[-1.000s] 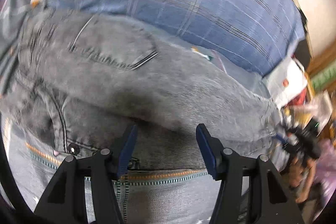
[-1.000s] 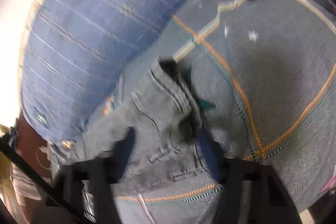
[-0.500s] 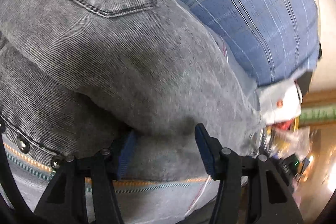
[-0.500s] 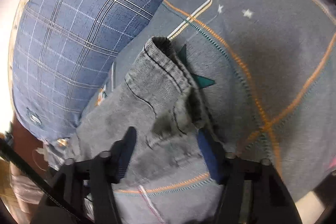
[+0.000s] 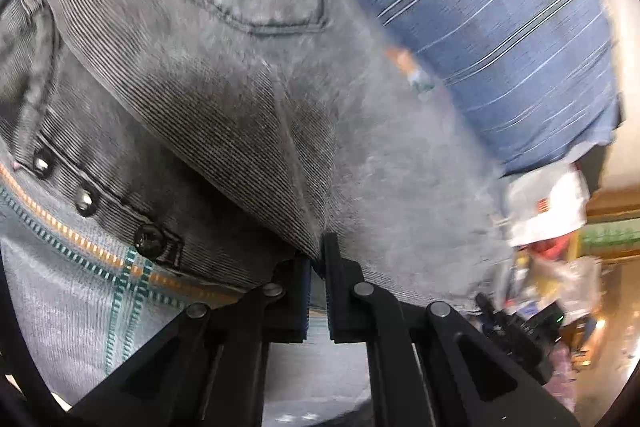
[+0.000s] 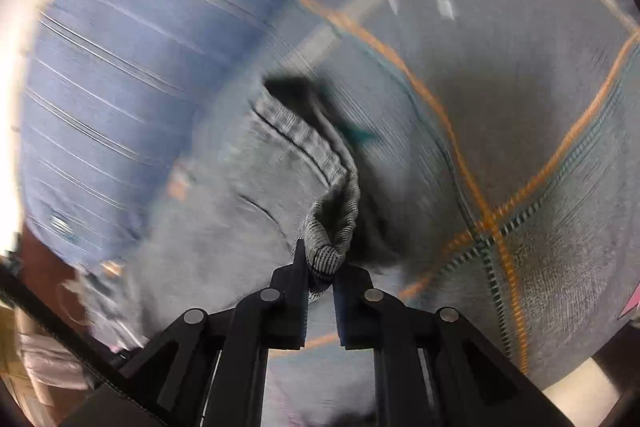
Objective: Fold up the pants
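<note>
Under everything you have a grey bedspread [image 6: 500, 107] with orange and teal stitched lines, filling the right half of the right wrist view and the lower left corner of the left wrist view; a blue plaid pillow [image 5: 500, 39] lies against it, upper right in the left wrist view, upper left in the right; the grey jeans [image 5: 240, 87] you are folding sprawl across the spread, covering the centre and left of the left wrist view, back pocket at top centre, rivets and a button at the left edge; in the right wrist view their hem sits in the middle of the frame, blurred. Your left gripper [image 5: 318, 259], bottom centre, has its jaws drawn nearly together, pinching a ridge of the denim; your right gripper [image 6: 320, 267], bottom centre, is closing, a bunched roll of the hem already squeezed between its pads; a white bag [image 5: 548, 203] lies at the right edge, beyond the jeans.
</note>
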